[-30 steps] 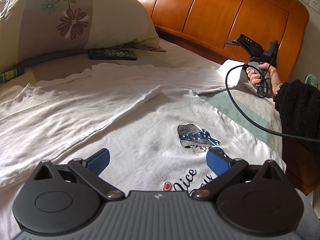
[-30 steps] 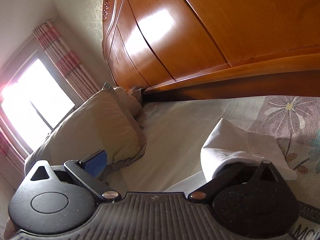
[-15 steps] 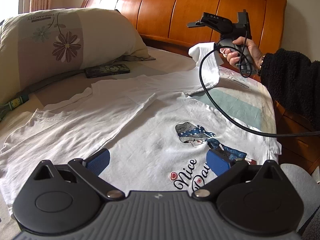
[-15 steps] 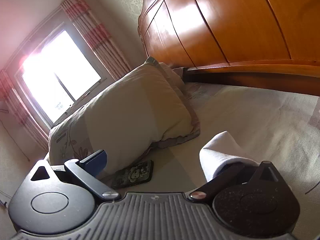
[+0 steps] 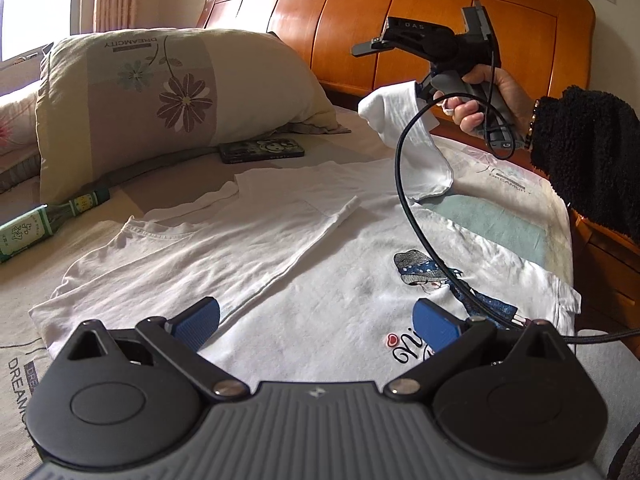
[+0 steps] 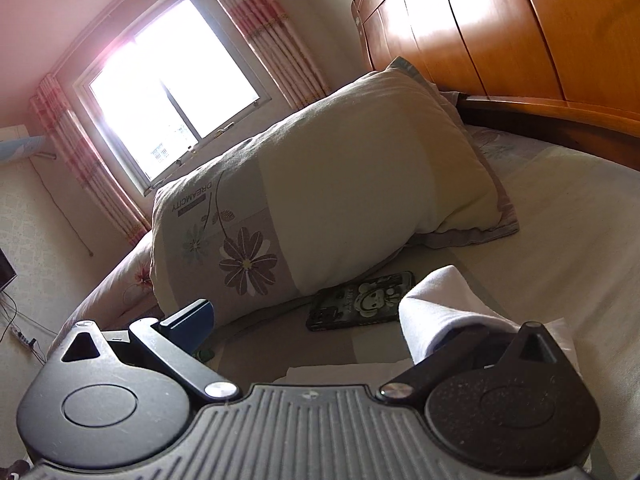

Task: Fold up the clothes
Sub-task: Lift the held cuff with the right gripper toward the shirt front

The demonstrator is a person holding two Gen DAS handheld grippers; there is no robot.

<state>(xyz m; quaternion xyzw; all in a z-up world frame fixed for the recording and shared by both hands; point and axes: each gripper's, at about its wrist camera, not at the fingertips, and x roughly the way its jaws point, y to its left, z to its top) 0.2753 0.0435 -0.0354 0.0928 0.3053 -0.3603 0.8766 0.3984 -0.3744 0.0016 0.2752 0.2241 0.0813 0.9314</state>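
"DREAMCITY" lettering on flowered pillow point(image 5: 160, 96) behind white T-shirt point(image 5: 304, 280).

White T-shirt point(image 5: 248, 248): print of figure in blue polka-dot hat, red heart, black script. Pillow point(image 5: 176, 96): cream, grey, olive bands, purple and teal flowers. Headboard point(image 5: 360, 24): orange wood. Bottle point(image 5: 44, 220): green. Curtains point(image 6: 256, 16): pink-striped. Gripper pads point(image 5: 198, 322): blue.

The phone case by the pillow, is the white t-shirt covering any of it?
No, the phone case lies bare on the bed in front of the pillow, clear of the white t-shirt.
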